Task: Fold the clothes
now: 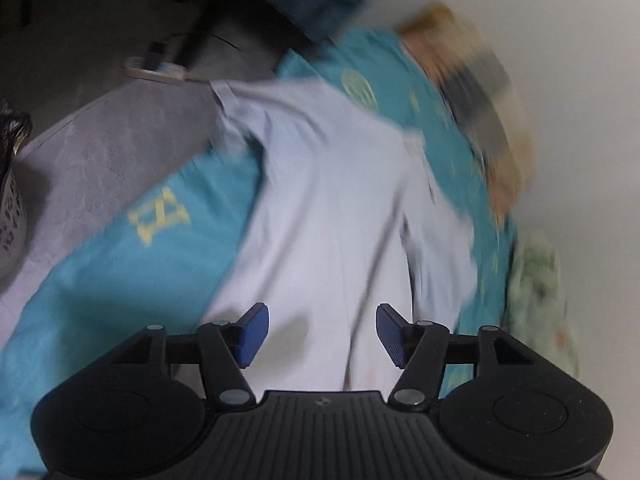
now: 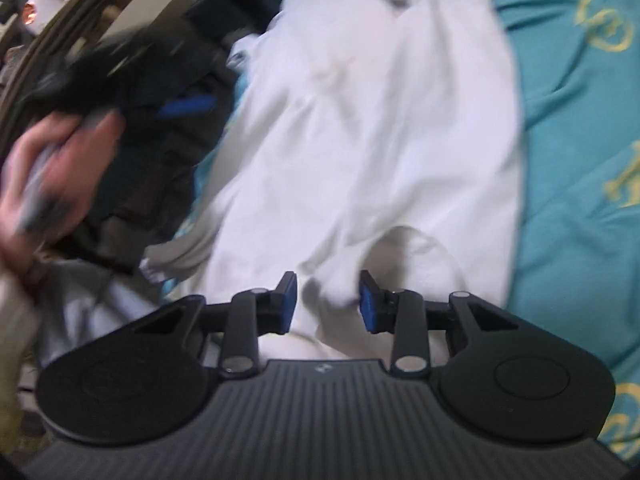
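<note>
Two matching black hand-held grippers with blue finger pads

The left gripper (image 1: 318,334) and right gripper (image 2: 327,302) share one build: a ribbed black body with a small emblem at its front edge, a round black housing at each side, black link arms joined by silver round-headed pins, and ridged blue pads (image 1: 253,334) on the fingers. The person's hand (image 2: 52,168) is blurred, with a pale sleeve below it.

A teal bedsheet printed with yellow motifs (image 1: 120,264) is being seen spread over the bed, blurred by motion. A plain white wall (image 1: 580,120) is being shown beside it, and a grey textured floor (image 1: 108,148) beyond its edge. Dark, indistinct clutter (image 2: 132,152) is being glimpsed alongside in the right wrist view.
</note>
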`<state>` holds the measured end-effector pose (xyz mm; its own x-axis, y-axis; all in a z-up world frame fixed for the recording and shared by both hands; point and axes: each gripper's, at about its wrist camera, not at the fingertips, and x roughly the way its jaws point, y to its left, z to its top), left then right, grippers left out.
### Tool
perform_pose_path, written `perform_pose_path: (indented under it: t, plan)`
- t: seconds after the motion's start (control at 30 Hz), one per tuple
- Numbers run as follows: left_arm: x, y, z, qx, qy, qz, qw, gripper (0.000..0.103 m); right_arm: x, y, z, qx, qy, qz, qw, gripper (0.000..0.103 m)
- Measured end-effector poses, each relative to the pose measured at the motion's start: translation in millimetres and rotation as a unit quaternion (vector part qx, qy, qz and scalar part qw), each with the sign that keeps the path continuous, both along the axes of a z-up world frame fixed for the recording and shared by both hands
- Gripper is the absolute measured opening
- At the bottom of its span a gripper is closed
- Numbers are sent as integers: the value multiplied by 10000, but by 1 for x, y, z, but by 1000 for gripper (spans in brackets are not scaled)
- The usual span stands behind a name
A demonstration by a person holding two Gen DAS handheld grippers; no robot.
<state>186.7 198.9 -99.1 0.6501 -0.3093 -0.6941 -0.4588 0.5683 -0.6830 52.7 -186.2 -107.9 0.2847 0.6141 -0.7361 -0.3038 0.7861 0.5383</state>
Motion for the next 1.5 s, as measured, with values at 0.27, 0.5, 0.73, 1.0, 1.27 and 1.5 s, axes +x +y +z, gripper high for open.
perform_pose_path:
  t: [0.27, 0.5, 0.73, 1.0, 1.27, 1.5]
  plan:
    - [71, 33, -68, -498, -124, 864, 9949, 60, 25, -9, -1, 569, 113, -176, 9982, 37]
    - [96, 43, -76, -247, -530, 1098, 9922, 59, 46, -21, -6, 717, 110, -621, 9954, 37]
    - [119, 48, -80, 364, -817, 1105, 9898, 30, 54, -17, -16, 581, 132, -778, 9952, 37]
    - [128, -20, -17, 2304, -1477, 39, 9618, 7, 51, -26, -4, 572, -127, -1002, 9932, 37]
    - [135, -168, 40, 4069, -2378, -1854, 8623, 7, 47, -46, 3, 510, -376, -1360, 9887, 37]
    - [144, -261, -6, 4129, -2113, -2909, 8368, 15, 48, -64, 1, 588, -431, -1684, 9830, 37]
